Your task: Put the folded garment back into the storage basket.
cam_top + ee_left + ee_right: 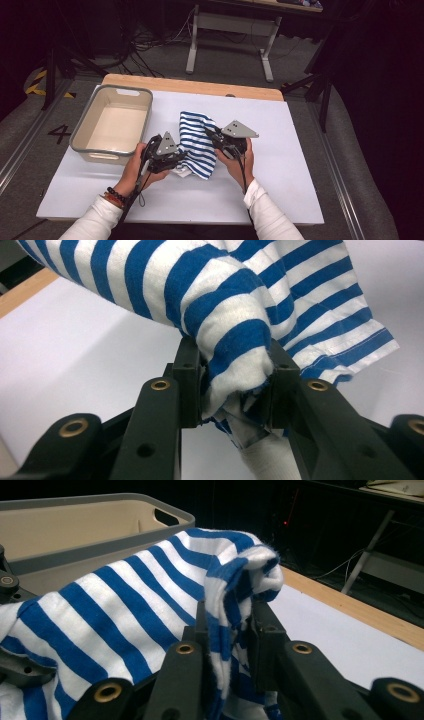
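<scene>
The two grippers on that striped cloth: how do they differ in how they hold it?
The left gripper pinches a thick rolled bunch at the cloth's near edge; the right gripper clamps a thinner folded edge farther back. The left sits beside the bin, the right away from it. Both are shut on the same cloth, lifting it between them.

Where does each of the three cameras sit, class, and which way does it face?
High view: above the person's side, facing forward and down on the white table; forearms, left gripper, right gripper.
Left gripper view: rides that gripper, looks along its jaws, clamped on the striped cloth.
Right gripper view: looks along its jaws, clamped on cloth, toward the grey bin.
Shared: cloth everywhere; bin in high and right views.
</scene>
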The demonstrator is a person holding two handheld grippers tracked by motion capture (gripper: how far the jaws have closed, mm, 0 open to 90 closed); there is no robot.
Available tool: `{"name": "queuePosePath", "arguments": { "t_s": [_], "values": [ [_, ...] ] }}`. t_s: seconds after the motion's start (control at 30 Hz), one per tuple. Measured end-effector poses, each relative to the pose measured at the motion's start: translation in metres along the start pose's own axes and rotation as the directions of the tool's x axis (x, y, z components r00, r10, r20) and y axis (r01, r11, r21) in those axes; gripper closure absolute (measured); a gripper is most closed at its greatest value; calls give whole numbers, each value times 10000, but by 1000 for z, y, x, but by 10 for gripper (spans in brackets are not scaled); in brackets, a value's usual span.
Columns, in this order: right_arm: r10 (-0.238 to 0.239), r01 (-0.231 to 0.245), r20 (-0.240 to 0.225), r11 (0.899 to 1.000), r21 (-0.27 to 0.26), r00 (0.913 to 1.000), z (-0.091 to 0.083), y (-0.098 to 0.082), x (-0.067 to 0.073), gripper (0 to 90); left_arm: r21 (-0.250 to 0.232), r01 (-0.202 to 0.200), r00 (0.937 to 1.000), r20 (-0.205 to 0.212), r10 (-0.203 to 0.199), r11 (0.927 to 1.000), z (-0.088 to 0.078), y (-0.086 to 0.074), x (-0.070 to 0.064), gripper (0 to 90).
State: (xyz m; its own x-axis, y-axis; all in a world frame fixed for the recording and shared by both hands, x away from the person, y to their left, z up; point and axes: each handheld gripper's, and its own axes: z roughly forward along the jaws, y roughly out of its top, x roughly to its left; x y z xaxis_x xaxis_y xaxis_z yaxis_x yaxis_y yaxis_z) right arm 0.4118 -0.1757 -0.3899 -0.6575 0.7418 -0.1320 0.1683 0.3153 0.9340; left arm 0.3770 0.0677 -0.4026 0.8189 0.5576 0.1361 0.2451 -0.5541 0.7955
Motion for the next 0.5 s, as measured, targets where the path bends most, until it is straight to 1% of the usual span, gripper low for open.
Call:
{"name": "queuePosePath", "arguments": {
  "t_s": [0.23,0.33,0.5],
  "values": [
    [-27,26,-75,9999,-116,10000,5,10,2,771,-70,111,9998,-139,-112,9999,-10,2,7,676],
    [-30,29,-107,9999,-147,9999,6,13,3,771,-53,91,9998,-196,-93,9999,-13,3,8,676],
    [-62,58,-245,9998,-202,9997,13,23,7,771,-103,188,9994,-286,-191,9998,-21,2,16,676]
  ]
}}
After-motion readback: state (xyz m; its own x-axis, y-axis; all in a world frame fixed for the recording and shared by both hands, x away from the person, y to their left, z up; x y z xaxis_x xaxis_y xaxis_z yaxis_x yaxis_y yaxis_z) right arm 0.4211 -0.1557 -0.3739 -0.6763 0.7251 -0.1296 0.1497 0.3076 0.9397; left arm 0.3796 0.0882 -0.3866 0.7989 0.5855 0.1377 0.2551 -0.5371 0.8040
